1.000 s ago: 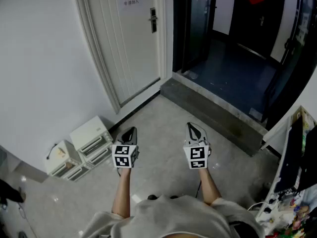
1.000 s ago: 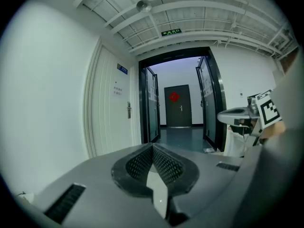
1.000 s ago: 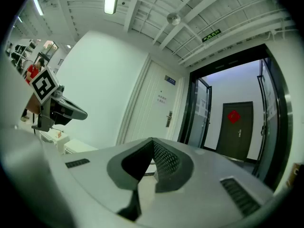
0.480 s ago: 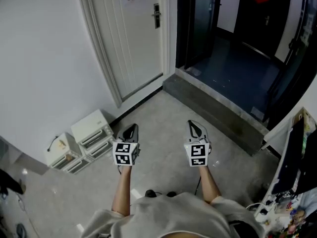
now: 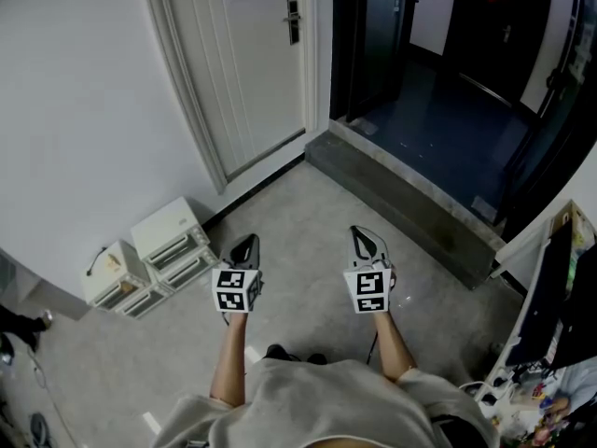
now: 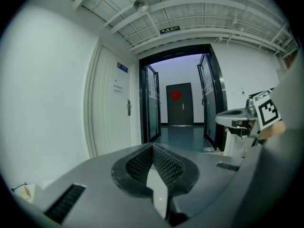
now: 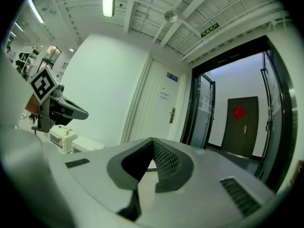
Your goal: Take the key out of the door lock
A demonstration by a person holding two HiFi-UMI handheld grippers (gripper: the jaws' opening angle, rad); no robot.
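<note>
Jaws sit clenched and empty on the left gripper [image 5: 246, 246] and right gripper [image 5: 364, 241] in the head view, well apart from the door lock [image 5: 291, 20]; any key there is too small to tell. Left gripper view: tips touching, door lock [image 6: 128, 109] far ahead. Right gripper view: tips touching, door lock [image 7: 172, 115] far ahead.

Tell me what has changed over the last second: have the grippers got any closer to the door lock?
Hardly. The white door and its lock plate slid slightly up in the head view, so the camera shifted a little. The left gripper and right gripper stayed shut, empty and side by side over the floor, well short of the door. Nothing was gripped or released.
</note>
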